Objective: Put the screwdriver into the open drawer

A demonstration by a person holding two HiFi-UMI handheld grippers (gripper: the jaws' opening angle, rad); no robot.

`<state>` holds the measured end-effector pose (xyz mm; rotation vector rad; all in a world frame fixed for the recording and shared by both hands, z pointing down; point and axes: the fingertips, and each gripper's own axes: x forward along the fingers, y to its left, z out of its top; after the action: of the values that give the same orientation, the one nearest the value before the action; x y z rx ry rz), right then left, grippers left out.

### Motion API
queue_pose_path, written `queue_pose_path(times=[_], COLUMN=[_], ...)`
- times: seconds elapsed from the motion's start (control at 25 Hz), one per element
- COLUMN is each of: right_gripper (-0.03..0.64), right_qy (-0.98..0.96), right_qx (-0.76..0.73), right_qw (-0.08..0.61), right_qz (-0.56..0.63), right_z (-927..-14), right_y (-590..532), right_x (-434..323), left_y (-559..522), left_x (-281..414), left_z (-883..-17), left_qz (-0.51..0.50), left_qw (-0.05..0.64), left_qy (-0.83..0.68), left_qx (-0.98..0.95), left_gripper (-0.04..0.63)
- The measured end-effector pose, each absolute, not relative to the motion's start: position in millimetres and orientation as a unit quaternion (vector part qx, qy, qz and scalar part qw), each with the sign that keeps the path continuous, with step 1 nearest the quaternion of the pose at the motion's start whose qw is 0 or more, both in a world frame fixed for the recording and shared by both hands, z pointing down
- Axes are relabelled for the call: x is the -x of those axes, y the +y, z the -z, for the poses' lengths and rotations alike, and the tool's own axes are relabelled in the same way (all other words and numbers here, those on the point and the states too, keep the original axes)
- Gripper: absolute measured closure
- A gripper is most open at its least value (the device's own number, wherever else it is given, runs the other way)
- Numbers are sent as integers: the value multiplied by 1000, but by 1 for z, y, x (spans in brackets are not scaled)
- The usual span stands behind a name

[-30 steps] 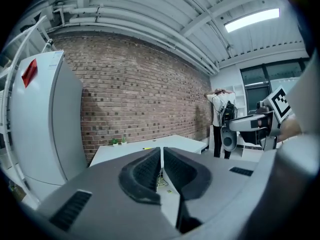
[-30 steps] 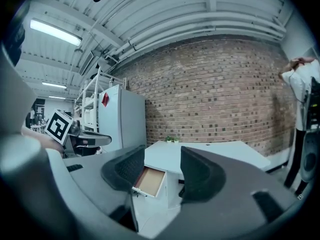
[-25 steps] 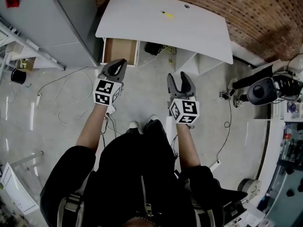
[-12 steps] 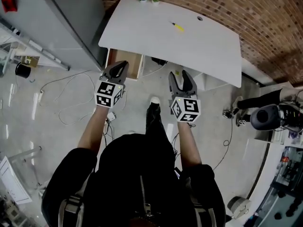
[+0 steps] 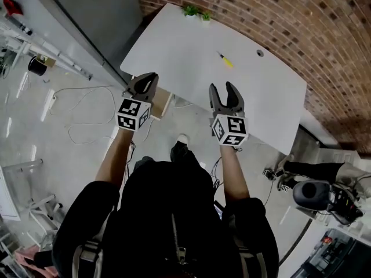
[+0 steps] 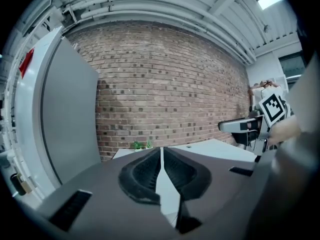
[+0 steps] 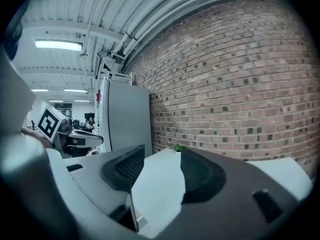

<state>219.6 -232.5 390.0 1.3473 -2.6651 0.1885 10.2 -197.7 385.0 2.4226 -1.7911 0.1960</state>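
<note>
Brick wall at the back, white desk before it, two small plants at its far edge; on the bare top, toward the far side, the yellow-handled screwdriver, well apart from both grippers; under the desk's near left corner, the open drawer, mostly hidden behind the left gripper. Left gripper's jaws pressed almost together with nothing between; right gripper spread wide and empty.

Judging the step as the approach to the pick: carry the right gripper out over the desktop, jaws already apart for it; turn it to straddle the handle across its width, not along the shaft; come down low enough to close on the handle without scraping the top; keep the left gripper clear of the drawer mouth.

Against half a second ago: desk larger and nearer in the head view; screwdriver closer to the right gripper's tips; less of the drawer showing; jaws unchanged on both sides.
</note>
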Motion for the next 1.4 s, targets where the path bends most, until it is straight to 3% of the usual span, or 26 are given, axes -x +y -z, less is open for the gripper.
queue_pose_path(times=[0.48, 1.4], right_gripper=[394, 391], right_qy=[-901, -856], right_qx=[-413, -347], right_qw=[111, 372], right_qz=[-72, -88], right_z=[-418, -629], right_y=[-321, -479], right_x=[-226, -267], left_y=[-259, -245], left_x=[-16, 25], left_z=[-396, -480], left_qz=[-74, -121], left_qw=[85, 185], left_qy=[-614, -671], left_qx=[-781, -707], left_gripper=[560, 560])
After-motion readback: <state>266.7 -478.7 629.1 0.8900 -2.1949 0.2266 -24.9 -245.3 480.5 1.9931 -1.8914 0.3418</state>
